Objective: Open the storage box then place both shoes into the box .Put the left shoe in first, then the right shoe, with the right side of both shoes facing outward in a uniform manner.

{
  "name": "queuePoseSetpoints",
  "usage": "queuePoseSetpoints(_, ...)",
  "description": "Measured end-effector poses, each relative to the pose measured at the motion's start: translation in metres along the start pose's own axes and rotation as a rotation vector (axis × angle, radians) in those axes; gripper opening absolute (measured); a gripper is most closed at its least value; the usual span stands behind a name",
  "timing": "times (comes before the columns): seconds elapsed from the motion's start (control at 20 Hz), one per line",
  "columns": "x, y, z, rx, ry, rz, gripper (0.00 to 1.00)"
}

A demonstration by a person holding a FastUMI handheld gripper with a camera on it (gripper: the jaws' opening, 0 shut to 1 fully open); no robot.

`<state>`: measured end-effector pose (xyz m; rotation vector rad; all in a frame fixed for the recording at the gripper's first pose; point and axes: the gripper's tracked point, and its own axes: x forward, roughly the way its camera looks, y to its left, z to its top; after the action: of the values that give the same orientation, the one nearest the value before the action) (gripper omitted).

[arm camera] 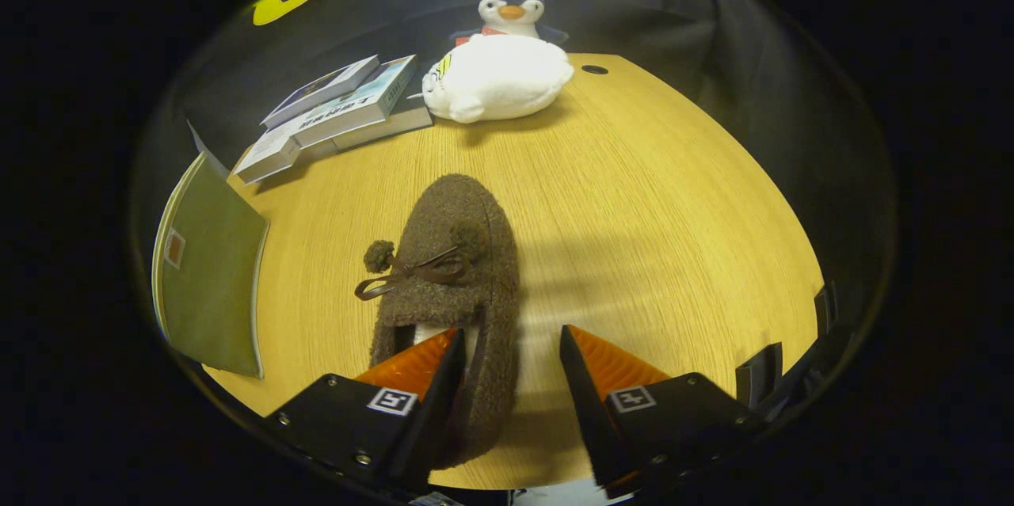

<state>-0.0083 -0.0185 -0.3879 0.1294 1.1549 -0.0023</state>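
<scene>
On the wooden table (634, 197), in my gripper view, a brown fuzzy shoe (451, 253) lies with its toe pointing away from me and its opening toward the fingers. A thin brown ribbon bow (412, 275) sits across its top, with two small pompoms (379, 255) at the ends, one hanging off to the left side and one resting on the upper.

I see the gripper (511, 355) with its fingers spread apart, not pressing on anything. The left finger sits over the shoe's opening, its tip at or just inside the collar; I cannot tell whether it touches the lining. The right finger hangs over bare table just beside the shoe's right flank, clear of it. So the shoe's right wall lies between the two fingers, ungripped.

Beyond the shoe, well apart from it at the far side of the table, a white plush toy (497, 78) lies flat, and a penguin plush (512, 11) stands right behind it against the dark wall. To the left of the white plush, a stack of books (341, 114) rests at an angle. Nearer to me, left of the shoe, a green booklet (210, 276) lies at the table's edge. A small dark hole (594, 69) marks the tabletop to the right of the plush.
</scene>
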Motion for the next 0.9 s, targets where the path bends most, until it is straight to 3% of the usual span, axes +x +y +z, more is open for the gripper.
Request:
queuePoseSetpoints(0.1, 0.005, 0.001, -0.001, 0.015, 0.012, 0.003, 0.42)
queuePoseSetpoints(0.25, 0.003, -0.001, 0.002, 0.043, 0.012, -0.015, 0.41)
queuePoseSetpoints(0.3, 0.006, -0.003, 0.002, 0.081, 0.024, -0.01, 0.08)
queuePoseSetpoints(0.45, -0.002, -0.003, 0.001, 0.168, 0.036, -0.001, 0.08)
queuePoseSetpoints(0.5, 0.0, -0.004, 0.0, 0.173, 0.05, -0.001, 0.0)
queuePoseSetpoints(0.9, -0.036, 0.021, 0.022, 0.226, 0.011, 0.041, 0.0)
